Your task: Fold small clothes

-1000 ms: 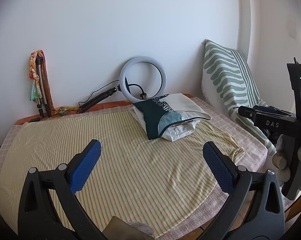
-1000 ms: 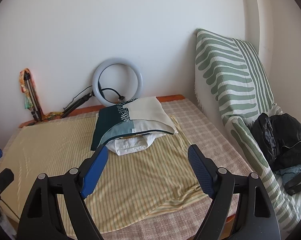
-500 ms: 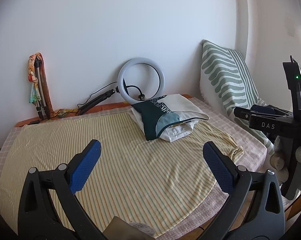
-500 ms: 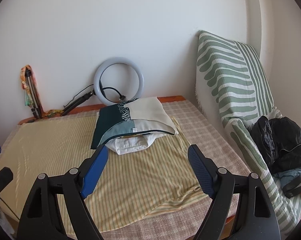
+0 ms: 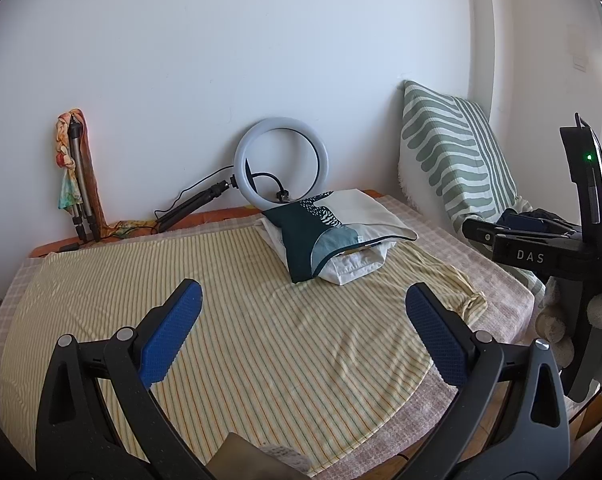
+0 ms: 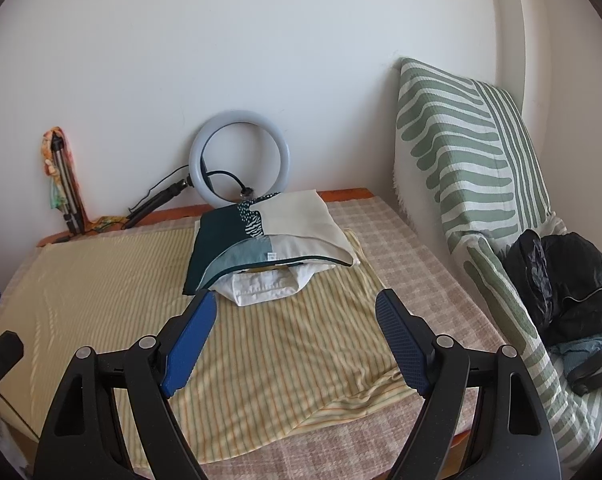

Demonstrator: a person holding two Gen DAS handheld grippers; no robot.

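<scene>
A stack of folded clothes (image 5: pixel 337 236) lies at the back of the bed, a dark green, teal and cream piece on top of a white one; it also shows in the right wrist view (image 6: pixel 269 248). My left gripper (image 5: pixel 301 336) is open and empty, held above the yellow striped sheet (image 5: pixel 229 320), well short of the stack. My right gripper (image 6: pixel 297 340) is open and empty above the sheet (image 6: pixel 285 352), a little in front of the stack. The right gripper's body (image 5: pixel 541 252) shows at the right of the left wrist view.
A ring light (image 5: pixel 281 162) on a black stand leans on the back wall. A folded tripod with a colourful cloth (image 5: pixel 75 172) stands at back left. A green striped cushion (image 6: pixel 469 152) leans at right, with black bags and dark clothes (image 6: pixel 569 292) below it.
Both grippers have drifted slightly back and up; the view has shifted a little. Both stay open and empty. The stack has not moved.
</scene>
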